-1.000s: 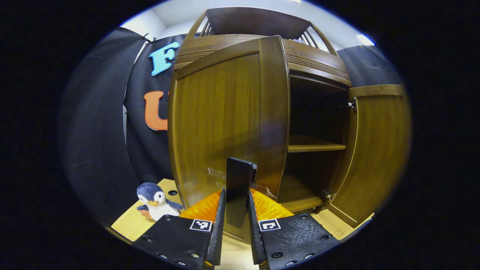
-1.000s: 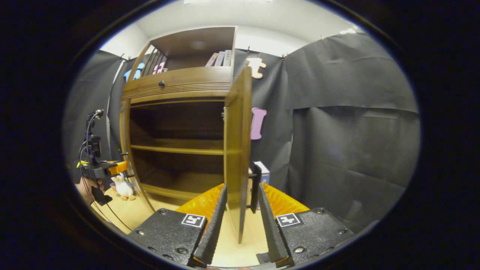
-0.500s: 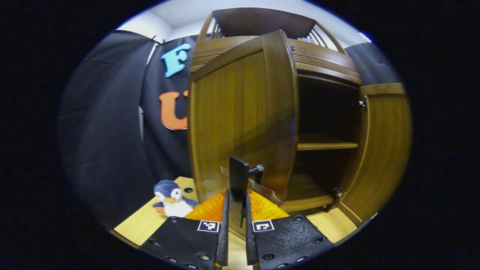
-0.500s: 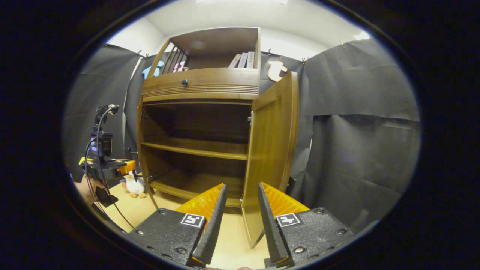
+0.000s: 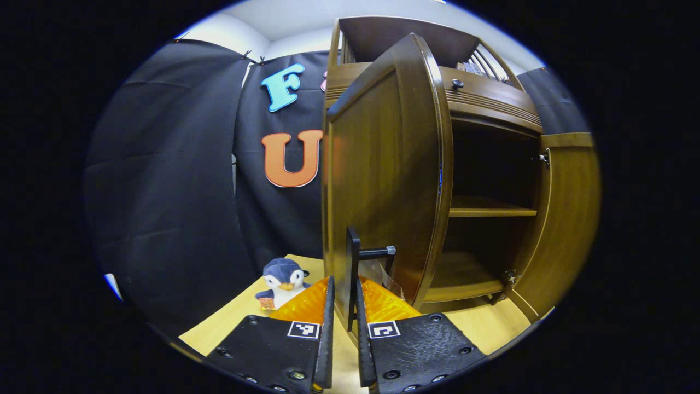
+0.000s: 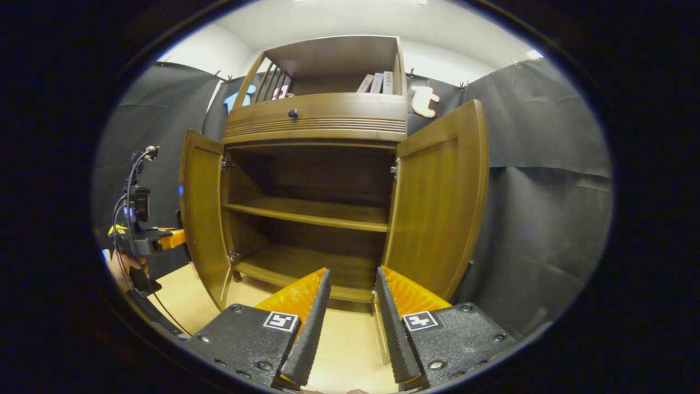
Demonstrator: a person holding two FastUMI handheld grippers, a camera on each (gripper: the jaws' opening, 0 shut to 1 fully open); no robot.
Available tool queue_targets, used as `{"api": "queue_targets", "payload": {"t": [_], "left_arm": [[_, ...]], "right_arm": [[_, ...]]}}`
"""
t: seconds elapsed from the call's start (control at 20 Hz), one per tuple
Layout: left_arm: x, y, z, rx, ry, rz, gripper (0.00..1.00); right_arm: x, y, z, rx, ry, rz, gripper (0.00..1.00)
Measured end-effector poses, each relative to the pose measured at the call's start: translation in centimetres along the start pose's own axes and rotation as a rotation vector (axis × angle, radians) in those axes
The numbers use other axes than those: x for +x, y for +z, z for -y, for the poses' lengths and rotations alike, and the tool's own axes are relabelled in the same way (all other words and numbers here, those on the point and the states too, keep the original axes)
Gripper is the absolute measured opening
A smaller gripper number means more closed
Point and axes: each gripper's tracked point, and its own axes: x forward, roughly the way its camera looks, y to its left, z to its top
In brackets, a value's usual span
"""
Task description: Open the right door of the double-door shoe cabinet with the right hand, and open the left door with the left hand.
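Left gripper point(image 5: 343, 306) pinches the black handle point(image 5: 352, 262) of the left door point(image 5: 383, 175), its fingers pressed on either side; their tips are hidden behind the handle's plate. Right gripper point(image 6: 353, 295) hangs spread, holding nothing, before the shoe cabinet point(image 6: 317, 120), just beside the right door point(image 6: 437, 202). Both doors stand open on two bare shelves point(image 6: 311, 212). Books point(image 6: 377, 83) lean in the top compartment, partly cut off. A toy penguin point(image 5: 281, 280) sits on the floor beside the left door.

The shoe cabinet point(image 6: 314, 123) and its left door point(image 5: 383, 164) are glossy brown wood with visible grain; the door handle point(image 5: 353, 273) is matt black. A penguin toy point(image 5: 281, 282) looks soft plush. The worktop point(image 6: 180, 295) is pale, smooth wood. The booth wall point(image 6: 547, 164) is matt black cloth.
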Motion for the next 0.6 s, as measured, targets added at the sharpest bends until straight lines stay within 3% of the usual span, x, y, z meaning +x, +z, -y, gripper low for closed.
{"api": "queue_targets", "payload": {"t": [0.25, 0.3, 0.35, 0.6], "left_arm": [[-0.7, 0.2, -4.5, -0.027, 0.048, 0.014, 0.18], [-0.7, 0.0, -4.9, -0.04, 0.032, 0.01, 0.27], [-1.0, 0.1, -5.4, -0.034, 0.031, 0.015, 0.12], [-1.8, -0.1, -7.3, -0.002, 0.029, 0.02, 0.18]], "right_arm": [[0.8, 0.5, -2.4, -0.018, 0.036, 0.003, 0.57], [0.9, 0.6, -2.9, -0.022, 0.041, 0.003, 0.57], [1.0, 0.8, -3.4, -0.026, 0.049, 0.006, 0.57], [1.4, 0.9, -5.7, -0.046, 0.078, 0.003, 0.57]]}}
